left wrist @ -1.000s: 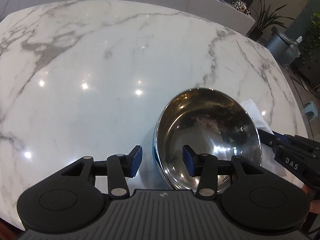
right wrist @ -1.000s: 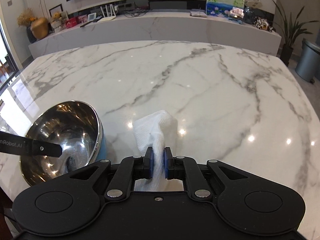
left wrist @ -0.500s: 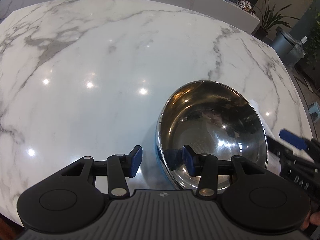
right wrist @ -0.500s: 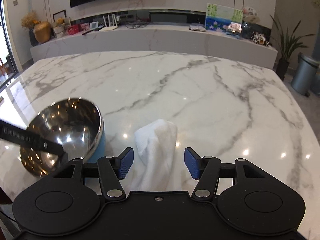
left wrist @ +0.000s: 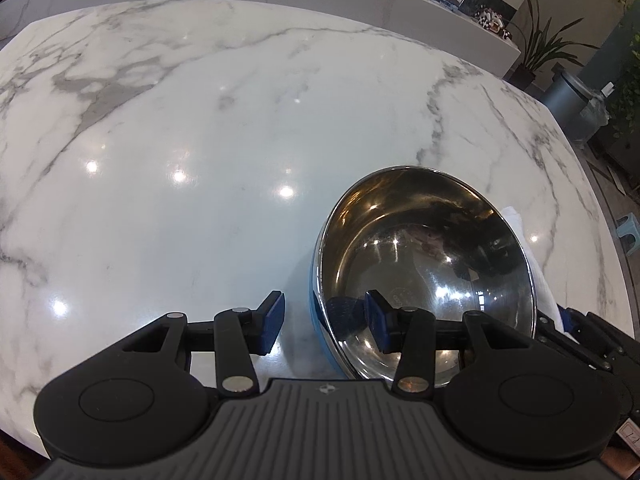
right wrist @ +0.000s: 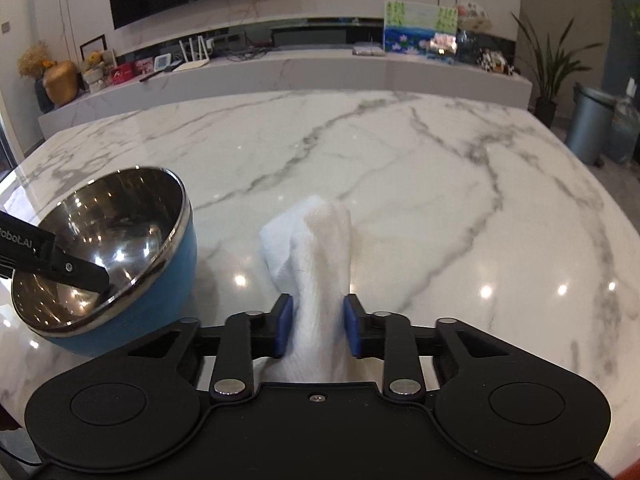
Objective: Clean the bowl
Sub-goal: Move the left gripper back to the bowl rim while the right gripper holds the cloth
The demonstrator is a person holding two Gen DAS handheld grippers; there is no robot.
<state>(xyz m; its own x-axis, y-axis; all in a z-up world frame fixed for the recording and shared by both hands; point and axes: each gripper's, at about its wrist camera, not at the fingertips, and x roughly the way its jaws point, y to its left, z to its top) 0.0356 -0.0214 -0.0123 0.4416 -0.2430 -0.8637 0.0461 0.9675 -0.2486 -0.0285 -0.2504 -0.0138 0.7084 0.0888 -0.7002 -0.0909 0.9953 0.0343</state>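
The bowl [left wrist: 424, 264] has a shiny steel inside and a blue outside and rests on the white marble table [left wrist: 180, 152], leaning toward me. My left gripper [left wrist: 324, 322] is open and straddles its near rim, one blue pad inside the bowl and one outside. From the right wrist view the bowl [right wrist: 108, 240] is at the left, with a left finger [right wrist: 72, 268] reaching into it. A white cloth [right wrist: 320, 264] stands bunched on the table beside the bowl. My right gripper [right wrist: 318, 330] has both pads pressed against the cloth's sides, jaws about half closed.
The table's right edge [left wrist: 612, 240] curves close by the bowl, and a strip of the cloth [left wrist: 520, 232] shows behind it. Beyond the table runs a long counter [right wrist: 320, 68] with ornaments; a grey bin [right wrist: 588, 124] and a plant [right wrist: 552, 76] stand at the far right.
The right gripper let go of the cloth, opened wide, and has now closed back onto it. The left gripper stayed open at the bowl's rim; the bowl shifted slightly.
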